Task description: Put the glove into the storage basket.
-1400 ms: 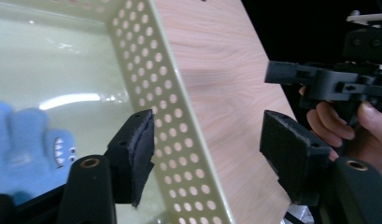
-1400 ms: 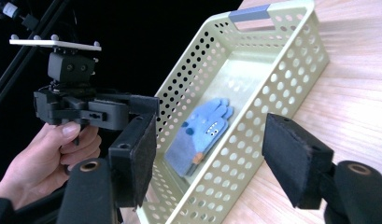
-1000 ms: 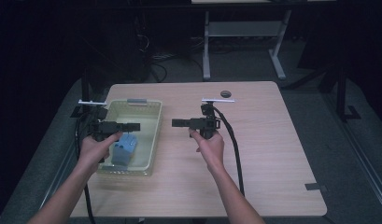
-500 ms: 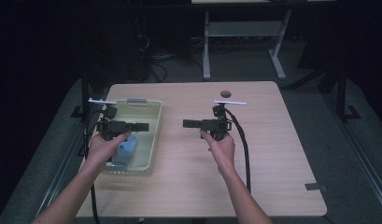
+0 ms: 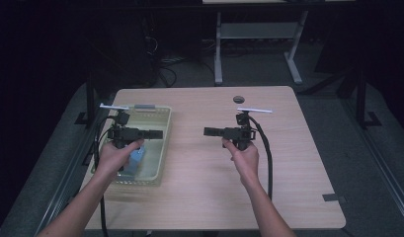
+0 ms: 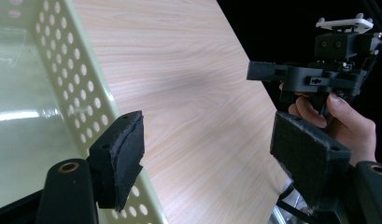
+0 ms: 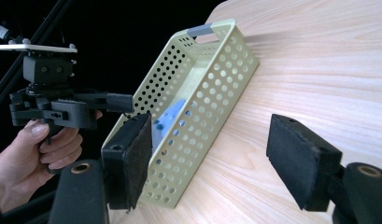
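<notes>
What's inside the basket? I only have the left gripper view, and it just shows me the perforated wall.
Observer: A blue object lies in the basket, at the person's end, partly under the left hand.
Operator: Right claw open?
Observer: Yes. The right claw is open with nothing between its pads, and it faces the basket's long side.
Operator: Anything else on the table?
Observer: A small dark round thing near the far edge of the table.

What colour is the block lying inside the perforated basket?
Light blue block, seen best in the right gripper view through the pale-green basket wall.
</notes>
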Demonstrator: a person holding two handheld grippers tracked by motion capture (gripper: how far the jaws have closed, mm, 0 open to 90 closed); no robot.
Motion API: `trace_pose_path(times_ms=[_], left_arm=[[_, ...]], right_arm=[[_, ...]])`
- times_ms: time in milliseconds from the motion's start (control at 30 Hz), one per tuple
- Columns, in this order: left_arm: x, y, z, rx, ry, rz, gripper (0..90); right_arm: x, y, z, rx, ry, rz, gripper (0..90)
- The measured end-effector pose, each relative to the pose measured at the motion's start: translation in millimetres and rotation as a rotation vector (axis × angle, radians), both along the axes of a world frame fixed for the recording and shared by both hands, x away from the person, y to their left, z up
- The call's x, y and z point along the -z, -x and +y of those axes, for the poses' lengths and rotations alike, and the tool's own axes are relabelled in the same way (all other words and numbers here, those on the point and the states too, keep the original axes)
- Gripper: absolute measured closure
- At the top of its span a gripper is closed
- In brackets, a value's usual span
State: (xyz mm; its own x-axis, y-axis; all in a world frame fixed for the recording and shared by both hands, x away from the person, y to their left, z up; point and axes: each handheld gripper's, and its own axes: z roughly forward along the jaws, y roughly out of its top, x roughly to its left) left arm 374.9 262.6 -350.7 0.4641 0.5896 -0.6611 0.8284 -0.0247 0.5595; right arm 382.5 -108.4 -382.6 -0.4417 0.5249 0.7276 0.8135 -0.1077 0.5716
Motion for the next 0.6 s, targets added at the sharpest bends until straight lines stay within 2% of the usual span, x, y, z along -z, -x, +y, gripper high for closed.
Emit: trace_pose_path(times_ms=[333,600], left_arm=[[0.3,0.0,-22.8,0.021,0.006,-0.010,25.2],[1.6,1.6,-46.4,0.065,0.020,-0.016,25.2]], right_arm=[[8.9,5.8,-25.9,0.028,-0.006,0.011,29.9],[14.7,13.1,-49.3,0.050,-0.014,0.022,29.1]])
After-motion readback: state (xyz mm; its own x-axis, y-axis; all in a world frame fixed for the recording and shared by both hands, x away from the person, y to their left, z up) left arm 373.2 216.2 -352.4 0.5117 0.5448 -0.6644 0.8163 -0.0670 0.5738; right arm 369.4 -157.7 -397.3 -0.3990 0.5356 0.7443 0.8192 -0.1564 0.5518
